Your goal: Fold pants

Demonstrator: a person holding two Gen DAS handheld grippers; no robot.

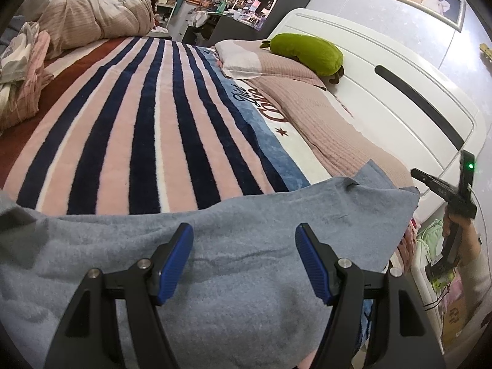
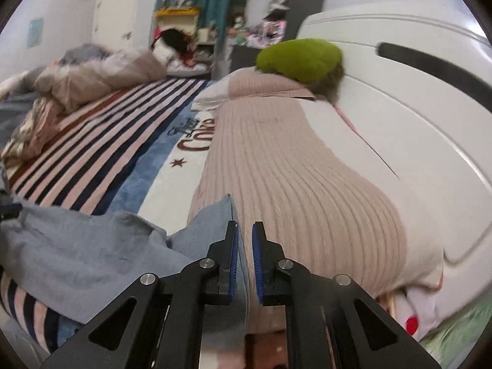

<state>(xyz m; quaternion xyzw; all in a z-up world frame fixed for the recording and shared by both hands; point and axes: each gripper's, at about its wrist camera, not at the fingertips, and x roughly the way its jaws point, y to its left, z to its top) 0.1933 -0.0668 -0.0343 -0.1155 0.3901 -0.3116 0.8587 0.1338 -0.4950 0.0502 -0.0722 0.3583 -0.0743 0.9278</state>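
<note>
Pants (image 1: 233,246): a soft, light blue-grey fleecy garment lying across the near edge of the bed, on top of the striped blanket (image 1: 147,129). In the left wrist view the cloth spreads wide and mostly flat, with shallow creases running across it and a small pucker near its far edge; its right-hand end rises to a folded corner beside the ribbed beige cover (image 1: 326,120).

Left gripper (image 1: 244,236): its 2 blue-padded fingers (image 1: 176,264) are spread wide apart, poised just over the pants with nothing between them; whether the tips touch the cloth cannot be told.

Right gripper (image 2: 244,230): its 2 fingers (image 2: 232,261) are drawn nearly together, with a thin upright edge of the pants (image 2: 92,246) pinched in the narrow gap. From this grip the cloth stands up in a raised corner, then drops away leftward in loose, rumpled folds onto the blanket. In the left wrist view this tool (image 1: 446,196) appears at far right, at the end of the garment, held in the person's hand (image 1: 458,230).

Surroundings: a green plush cushion (image 1: 304,52) rests on a pillow against the white headboard (image 1: 384,77); a bundled quilt (image 1: 92,18) lies at the far side of the bed.
</note>
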